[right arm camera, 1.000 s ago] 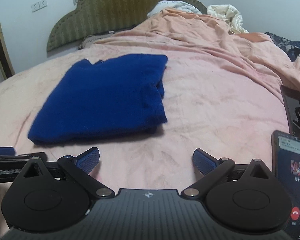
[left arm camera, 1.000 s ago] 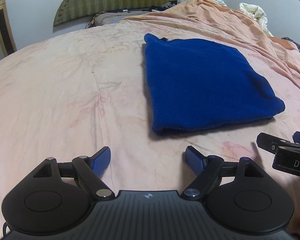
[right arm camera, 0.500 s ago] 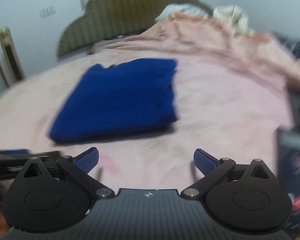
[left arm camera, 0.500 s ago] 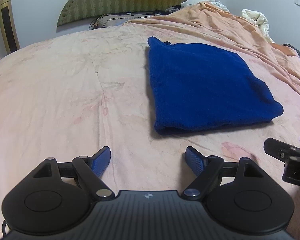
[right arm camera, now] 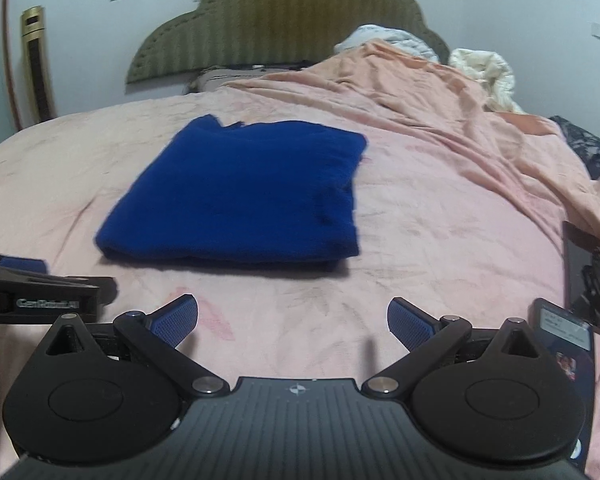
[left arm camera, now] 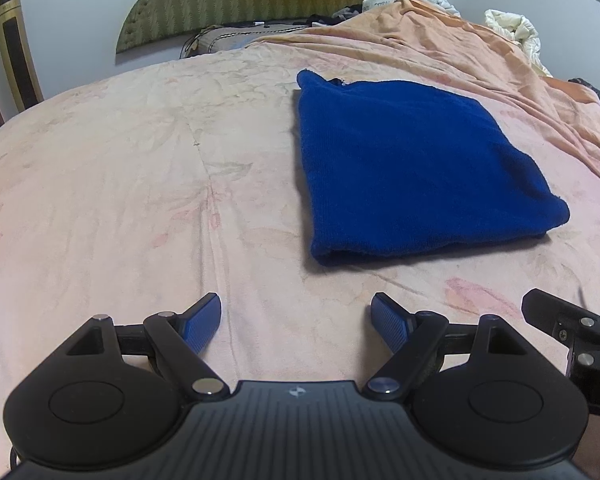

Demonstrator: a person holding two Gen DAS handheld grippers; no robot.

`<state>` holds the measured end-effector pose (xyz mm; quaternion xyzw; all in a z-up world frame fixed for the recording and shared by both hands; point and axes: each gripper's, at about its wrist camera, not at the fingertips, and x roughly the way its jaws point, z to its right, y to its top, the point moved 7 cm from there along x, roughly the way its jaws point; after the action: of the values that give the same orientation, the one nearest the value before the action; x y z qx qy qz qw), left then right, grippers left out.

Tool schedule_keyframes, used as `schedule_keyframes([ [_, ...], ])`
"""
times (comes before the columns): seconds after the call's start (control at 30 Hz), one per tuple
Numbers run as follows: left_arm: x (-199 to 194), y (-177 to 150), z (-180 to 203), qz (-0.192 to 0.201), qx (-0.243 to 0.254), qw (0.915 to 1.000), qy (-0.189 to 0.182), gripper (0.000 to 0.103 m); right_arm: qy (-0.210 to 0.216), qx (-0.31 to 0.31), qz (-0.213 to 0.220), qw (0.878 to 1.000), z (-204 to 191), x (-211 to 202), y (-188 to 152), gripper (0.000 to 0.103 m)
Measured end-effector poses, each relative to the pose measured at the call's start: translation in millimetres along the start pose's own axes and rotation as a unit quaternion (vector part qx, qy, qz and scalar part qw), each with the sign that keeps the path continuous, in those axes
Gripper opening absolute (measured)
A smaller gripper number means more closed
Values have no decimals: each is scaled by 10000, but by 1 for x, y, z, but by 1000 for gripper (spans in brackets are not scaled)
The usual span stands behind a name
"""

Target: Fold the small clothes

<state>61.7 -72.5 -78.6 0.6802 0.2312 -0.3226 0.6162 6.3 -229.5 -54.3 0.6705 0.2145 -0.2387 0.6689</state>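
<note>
So the blue sweater (left arm camera: 416, 168) is lying folded flat on the bed (left arm camera: 140, 184), just ahead of both grippers and touching neither. The left gripper (left arm camera: 296, 320) has its jaws spread wide over bare pink sheet, nothing between them. Same deal with the right gripper (right arm camera: 293, 322), gaping and empty, with a lit-up phone (right arm camera: 568, 344) just off its right side.
</note>
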Motion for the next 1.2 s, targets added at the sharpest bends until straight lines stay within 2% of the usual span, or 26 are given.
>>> schedule_keyframes([
  [0.9,-1,-2,1,-110,190,9997,140,85,-161,63,-32,9998,4,1,-6,103],
  [1.2,-3,0,-7,-22,275,9987,419,85,-208,179,-72,9996,10,4,-6,103],
])
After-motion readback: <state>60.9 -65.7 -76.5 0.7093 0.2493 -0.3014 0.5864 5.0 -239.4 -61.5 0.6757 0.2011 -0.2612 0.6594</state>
